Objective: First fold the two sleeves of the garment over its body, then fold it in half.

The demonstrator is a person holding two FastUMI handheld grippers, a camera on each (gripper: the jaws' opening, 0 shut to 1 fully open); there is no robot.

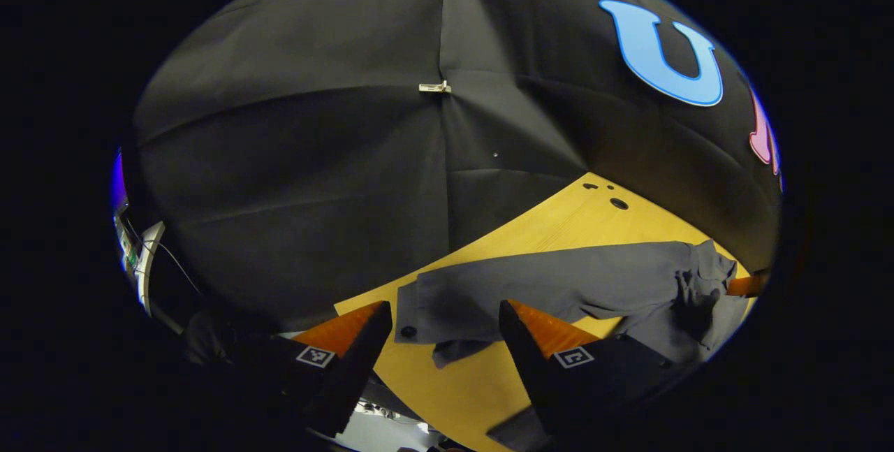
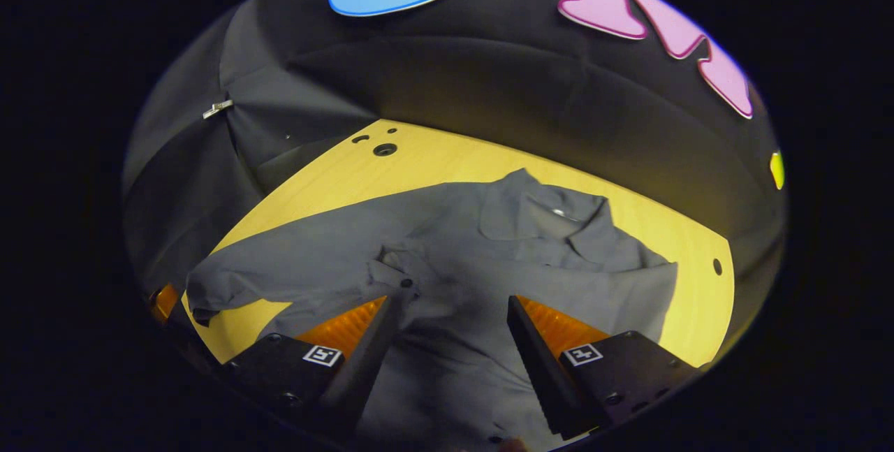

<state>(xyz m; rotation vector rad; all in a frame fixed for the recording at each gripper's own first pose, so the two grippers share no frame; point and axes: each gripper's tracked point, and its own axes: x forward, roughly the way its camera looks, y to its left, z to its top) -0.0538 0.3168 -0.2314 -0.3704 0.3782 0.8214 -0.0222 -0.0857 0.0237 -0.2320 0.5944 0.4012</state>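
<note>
You're holding the left gripper [image 1: 445, 323] above the near-left corner of the yellow wooden table [image 1: 559, 225], fingers spread wide and gripping nothing. Between and just past those fingers, the grey shirt [image 1: 552, 284] is lying flat on the table, its long sleeve [image 1: 454, 305] stretching toward you with a buttoned cuff at the end. Farther right in the left gripper view, the cloth is bunching up, and a bit of the other gripper is poking in at the edge. Behind the table, the black cloth wall [image 1: 314, 158] is hanging with a small clip [image 1: 435, 87] on its seam, and some pale equipment is sitting at far left, too blurred to tell. In the right gripper view, you're hovering the right gripper [image 2: 454, 312] over the shirt's body [image 2: 454, 277], fingers apart, nothing pinched. The collar [image 2: 545, 218] is lying beyond, one sleeve running left. Small holes [image 2: 384, 149] are dotting the tabletop [image 2: 433, 158] near the far edge.
</note>
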